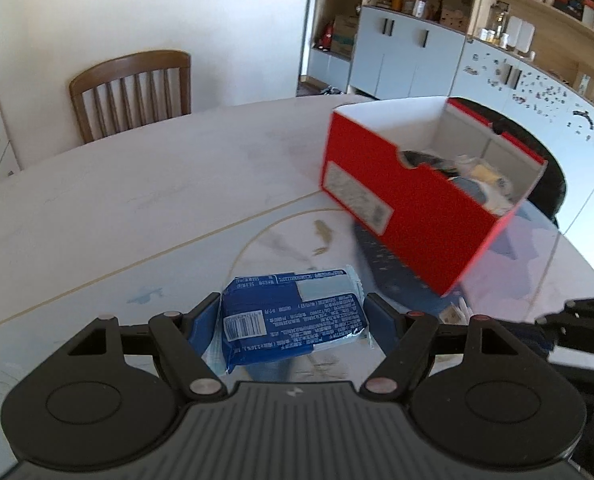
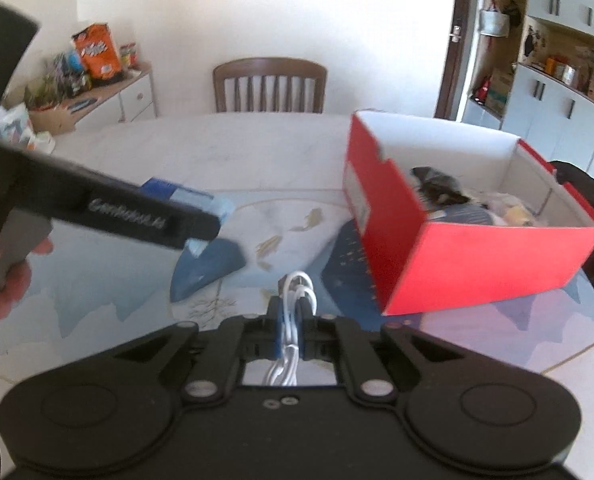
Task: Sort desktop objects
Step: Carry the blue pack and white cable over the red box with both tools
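My left gripper [image 1: 293, 312] is shut on a blue snack packet [image 1: 293, 316], held between its blue pads above the table. The packet and left gripper [image 2: 201, 216] also show in the right wrist view at the left. My right gripper [image 2: 293, 308] is shut on a coiled white cable [image 2: 295, 300], held low over the table. A red shoebox [image 1: 409, 208] with white inner walls stands on the table to the right of both grippers; it holds several items. In the right wrist view the shoebox [image 2: 477, 256] is at the right.
A round pale table [image 1: 137, 208] with a printed mat [image 2: 97, 300] carries everything. A wooden chair [image 2: 269, 84] stands behind it. A low cabinet with snack bags [image 2: 97, 52] is at the back left, shelving [image 1: 417, 40] at the back right.
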A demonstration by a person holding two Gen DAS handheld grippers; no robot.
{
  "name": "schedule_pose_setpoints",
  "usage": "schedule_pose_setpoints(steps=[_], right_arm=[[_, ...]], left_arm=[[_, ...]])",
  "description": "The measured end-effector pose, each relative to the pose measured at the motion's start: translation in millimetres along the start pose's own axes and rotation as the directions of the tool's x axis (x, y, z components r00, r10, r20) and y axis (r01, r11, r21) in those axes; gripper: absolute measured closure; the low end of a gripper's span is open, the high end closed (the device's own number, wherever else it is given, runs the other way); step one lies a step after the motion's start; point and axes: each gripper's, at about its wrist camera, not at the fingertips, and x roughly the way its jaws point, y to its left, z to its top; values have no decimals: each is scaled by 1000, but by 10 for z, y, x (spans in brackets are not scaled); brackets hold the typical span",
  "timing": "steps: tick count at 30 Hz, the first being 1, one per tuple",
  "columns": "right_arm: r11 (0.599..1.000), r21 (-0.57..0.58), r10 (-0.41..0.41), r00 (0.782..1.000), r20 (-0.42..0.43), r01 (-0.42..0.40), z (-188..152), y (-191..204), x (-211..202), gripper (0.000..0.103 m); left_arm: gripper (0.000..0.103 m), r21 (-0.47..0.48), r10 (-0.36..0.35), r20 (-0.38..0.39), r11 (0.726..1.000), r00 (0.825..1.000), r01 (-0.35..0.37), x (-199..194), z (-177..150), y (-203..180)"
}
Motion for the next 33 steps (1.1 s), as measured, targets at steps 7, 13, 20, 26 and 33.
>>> schedule_pose_setpoints(steps=[7, 13, 20, 26, 33], right_arm=[[999, 34, -7, 999, 53, 5, 75, -302, -198, 97], [999, 42, 5, 996, 93, -9, 196, -604, -302, 97], [999, 44, 8, 992, 122, -14, 348, -993, -309, 97], [999, 30, 21, 991, 129, -25, 423, -1286, -274, 97], [999, 15, 27, 992, 125, -29, 522, -1605, -177, 97]], left_arm=[[27, 14, -29, 40, 999, 999, 29, -157, 138, -331], [27, 32, -50, 68, 998, 996, 47, -206, 308, -633], [27, 43, -57, 90, 998, 994, 53, -139, 514, -958], [27, 39, -51, 90, 998, 995, 48, 13, 643, -1204], [27, 40, -39, 79, 999, 996, 36, 214, 790, -1434]])
